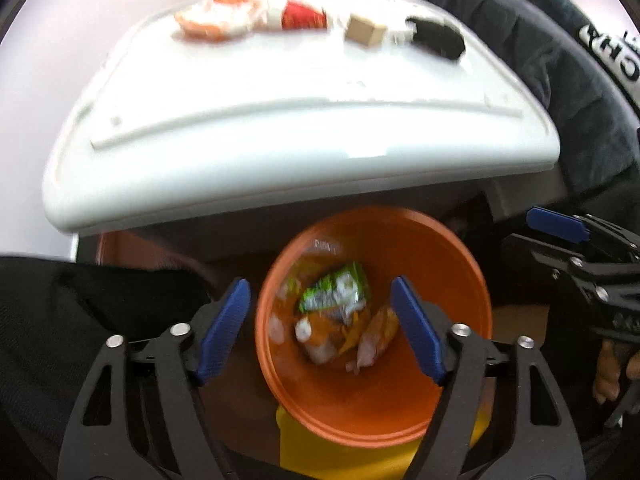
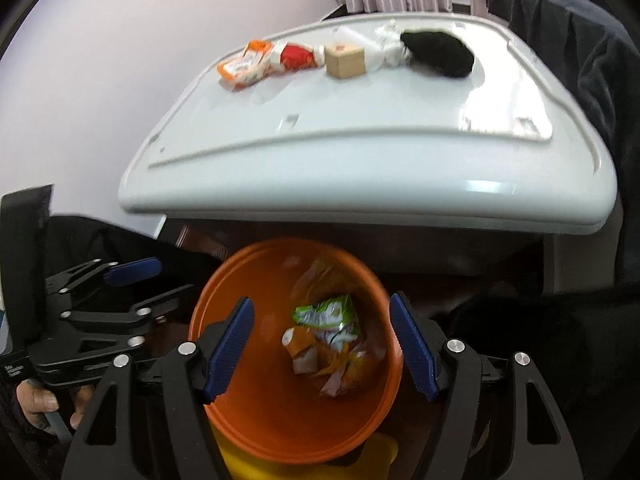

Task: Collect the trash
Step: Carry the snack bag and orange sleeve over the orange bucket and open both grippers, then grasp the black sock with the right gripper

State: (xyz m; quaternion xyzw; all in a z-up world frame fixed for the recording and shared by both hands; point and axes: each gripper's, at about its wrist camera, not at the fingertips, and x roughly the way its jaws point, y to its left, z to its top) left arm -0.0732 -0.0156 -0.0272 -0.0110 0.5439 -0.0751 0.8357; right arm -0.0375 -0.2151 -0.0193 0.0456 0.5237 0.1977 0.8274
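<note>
Hanging over the orange bin [image 1: 374, 360], both tongs stood wide and held nothing. The left tongs [image 1: 320, 328] had the bin's mouth straight below and between their pads, with a green wrapper [image 1: 334, 294] and other scraps lying at the bottom. The right tongs [image 2: 322, 338] hung just beside them over the same bin [image 2: 296, 412], the green wrapper [image 2: 326, 312] showing between their pads too.

What remained of the trash lay ahead of and above both tongs, in a row along the far edge of the white table [image 2: 360, 152]. From the right tongs it ran from ahead-left to ahead-right: an orange wrapper [image 2: 242, 66], a red wrapper [image 2: 296, 58], a wooden block [image 2: 345, 62], a crumpled white scrap [image 2: 390, 46] and a black bundle [image 2: 438, 54]. The black bundle's long axis ran roughly along the row, slanting toward the right.

From the left tongs the orange wrapper [image 1: 216, 16] and red wrapper [image 1: 302, 16] lay almost dead ahead, so that hand seemed the nearer for them; the black bundle [image 1: 438, 38] lay off to the right, better placed for the right tongs. I judged the bin part-filled and the next reach to be forward and up over the table's near rim.
</note>
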